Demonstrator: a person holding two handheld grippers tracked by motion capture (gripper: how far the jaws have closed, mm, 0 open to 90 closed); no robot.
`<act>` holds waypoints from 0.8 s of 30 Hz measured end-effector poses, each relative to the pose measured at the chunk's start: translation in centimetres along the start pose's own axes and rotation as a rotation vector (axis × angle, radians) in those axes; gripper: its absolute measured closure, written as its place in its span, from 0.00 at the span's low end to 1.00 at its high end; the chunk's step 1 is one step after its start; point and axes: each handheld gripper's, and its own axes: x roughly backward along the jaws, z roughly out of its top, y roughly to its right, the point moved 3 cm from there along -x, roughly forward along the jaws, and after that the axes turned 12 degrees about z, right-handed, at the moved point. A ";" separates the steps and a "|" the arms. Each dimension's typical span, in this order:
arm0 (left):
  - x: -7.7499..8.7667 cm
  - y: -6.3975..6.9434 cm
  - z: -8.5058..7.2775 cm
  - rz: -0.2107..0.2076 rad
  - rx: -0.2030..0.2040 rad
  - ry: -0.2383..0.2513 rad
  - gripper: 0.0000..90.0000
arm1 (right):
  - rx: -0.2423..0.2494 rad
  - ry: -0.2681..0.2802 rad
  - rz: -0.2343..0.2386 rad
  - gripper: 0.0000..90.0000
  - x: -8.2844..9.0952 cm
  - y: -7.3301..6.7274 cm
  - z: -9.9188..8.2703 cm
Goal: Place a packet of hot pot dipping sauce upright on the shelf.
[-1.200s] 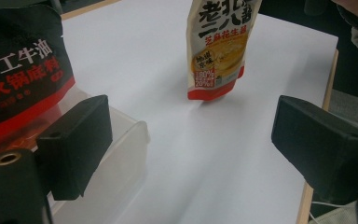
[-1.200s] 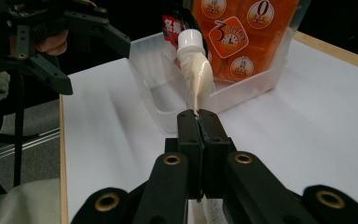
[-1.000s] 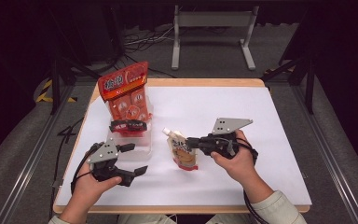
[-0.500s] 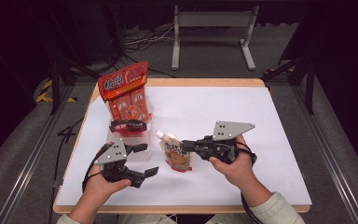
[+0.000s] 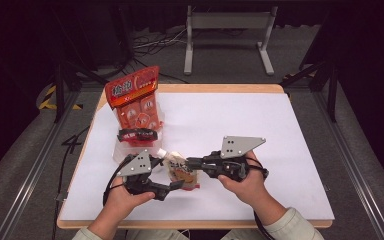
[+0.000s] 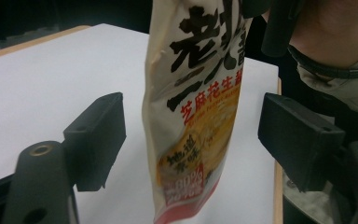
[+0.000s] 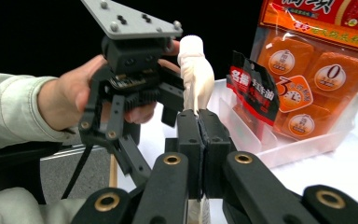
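Closing in since the earlier frame, the left gripper [image 5: 172,186], jaws apart, now straddles the spouted sauce pouch [image 5: 180,170], which the right gripper [image 5: 192,162] pinches just beside it; soft, light, best gripped mid-body.

Right gripper [image 5: 192,162]: held in the right hand [image 5: 242,182], pointing toward the left side, jaws closed together. Left gripper [image 5: 172,186]: held in the left hand [image 5: 122,192], pointing toward the right side, jaws spread wide apart. Both forearms enter from the near edge.
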 end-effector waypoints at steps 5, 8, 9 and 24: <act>-0.5 0.2 -0.1 -0.023 0.005 0.009 0.37 | 0.008 0.010 0.013 1.00 -0.2 -0.1 0.0; -0.6 0.3 -0.1 -0.040 -0.003 0.015 0.53 | 0.010 0.013 0.013 1.00 -0.2 -0.1 -0.1; -0.6 0.4 -0.2 -0.035 -0.008 0.008 0.53 | 0.011 0.014 0.015 1.00 -0.3 -0.1 -0.1; 0.3 0.5 0.0 -0.072 -0.033 -0.024 0.92 | 0.013 0.028 0.033 0.98 -0.2 -0.1 -0.2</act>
